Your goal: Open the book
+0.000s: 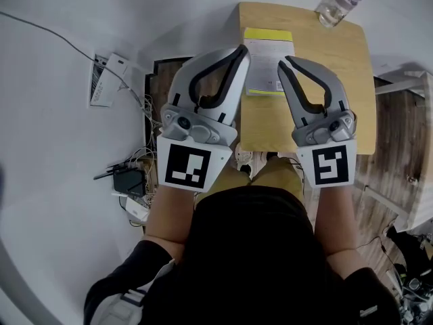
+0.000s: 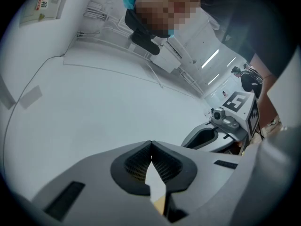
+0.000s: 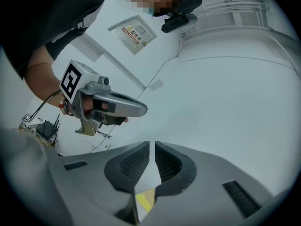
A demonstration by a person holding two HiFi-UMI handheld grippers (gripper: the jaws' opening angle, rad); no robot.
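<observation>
Between my two gripper tips, just past them and lower down, is where the book (image 1: pixel 268 63) sits. It's flat on the little wooden table (image 1: pixel 338 87), cover shut, yellow strip along its far edge.

reply: so are you holding it or what?

me: nope. My left gripper (image 1: pixel 241 51) has its jaws pressed together at the tips with nothing between them, which is plain in the left gripper view. My right gripper (image 1: pixel 283 62) is closed too, just a hairline slit between the pads, and empty. They're side by side, the right one over the table and the left one at its left edge. The book shows in the gap between them.

reply: touching the cover?

me: can't tell from the head view, though they look clear of it. Down through the right jaws I get a sliver of yellow and wood colour, so the book's underneath that tip.

reply: anything else around?

me: a clear bottle (image 1: pixel 338 2) beyond my right gripper on the table's far corner, well apart from the book. Outside my left gripper, down on the floor, there's a black box (image 1: pixel 128 179) with a tangle of cables.
</observation>
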